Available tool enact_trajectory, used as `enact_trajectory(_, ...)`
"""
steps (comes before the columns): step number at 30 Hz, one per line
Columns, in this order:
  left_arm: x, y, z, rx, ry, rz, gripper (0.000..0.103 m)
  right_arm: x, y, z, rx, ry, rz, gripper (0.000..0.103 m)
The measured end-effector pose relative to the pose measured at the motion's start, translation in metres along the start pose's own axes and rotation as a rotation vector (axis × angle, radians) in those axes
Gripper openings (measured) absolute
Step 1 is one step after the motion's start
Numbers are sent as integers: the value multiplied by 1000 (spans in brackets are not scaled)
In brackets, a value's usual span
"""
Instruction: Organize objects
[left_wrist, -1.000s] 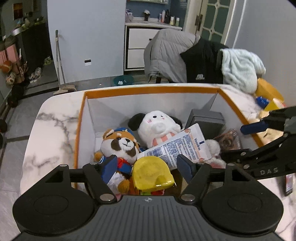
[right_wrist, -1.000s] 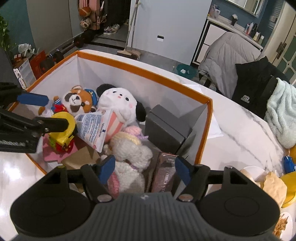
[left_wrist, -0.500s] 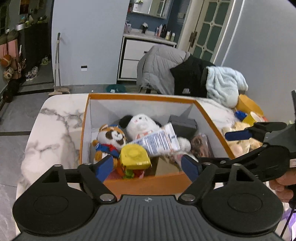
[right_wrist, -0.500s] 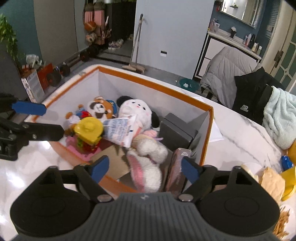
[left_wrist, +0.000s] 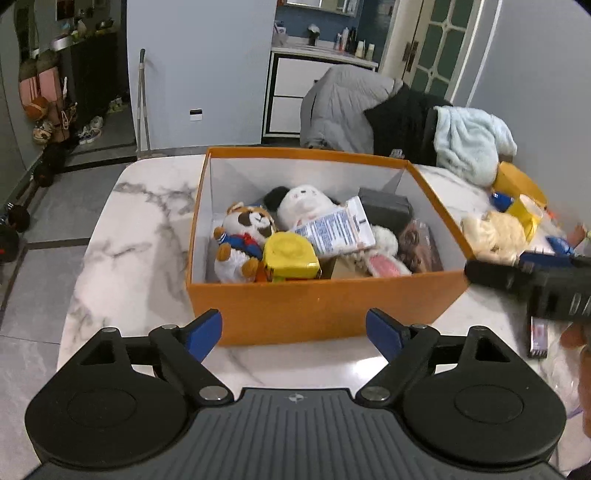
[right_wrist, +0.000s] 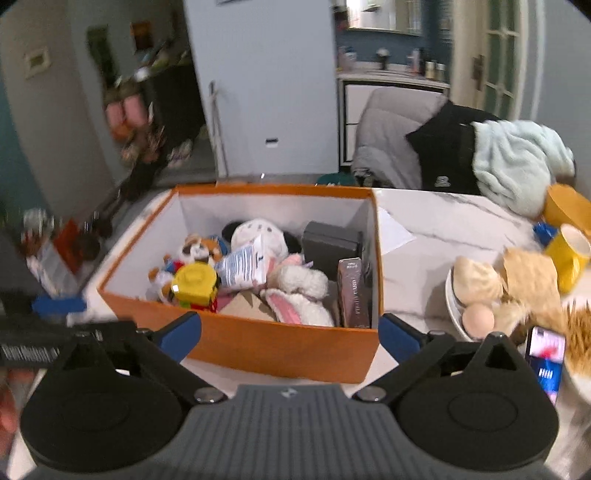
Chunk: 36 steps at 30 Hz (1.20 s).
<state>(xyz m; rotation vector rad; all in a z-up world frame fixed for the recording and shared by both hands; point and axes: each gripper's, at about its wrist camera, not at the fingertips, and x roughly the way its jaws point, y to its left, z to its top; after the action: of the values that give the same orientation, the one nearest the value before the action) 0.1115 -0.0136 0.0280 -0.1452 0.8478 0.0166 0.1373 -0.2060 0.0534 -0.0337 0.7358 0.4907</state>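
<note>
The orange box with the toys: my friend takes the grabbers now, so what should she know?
Left gripper: jaws opening, nothing between them, in front of the box.
Right gripper: jaws opening, nothing between them, also in front.
In the box: raccoon plush, white plush, yellow toy, packet, bunny, dark case.
Left on the table: yellow cup, bowl of food, phone.

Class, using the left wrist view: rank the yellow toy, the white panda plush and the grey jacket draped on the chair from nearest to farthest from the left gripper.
1. yellow toy: near front wall of the orange box, just beyond the left gripper, whose jaws are opening with nothing between them.
2. white panda plush: deeper in the box, toward its back wall.
3. grey jacket: past the table, on the chair.
</note>
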Motion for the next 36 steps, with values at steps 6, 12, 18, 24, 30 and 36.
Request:
enact_trajectory(6,-1,-5,-8,28,-75,83,100,-2,8,-6,24,-59,-49,102)
enact_trajectory(12,5,-3,-11,8,-51,147,100,6,10,-13,34,-37,-42,102)
enact_trajectory(18,5,-1,-15,11,-67,217,100,10,10,-19,29,-26,-50,102)
enact_trajectory(24,-3,-1,-14,9,-125,261,100,10,7,-18,64,-42,-70,102)
enact_trajectory(30,-10,5,-10,-51,-166,257,100,11,12,-19,33,-43,-82,102)
enact_trajectory(36,-11,4,-8,-43,-165,259,100,12,16,-21,5,-39,-86,102)
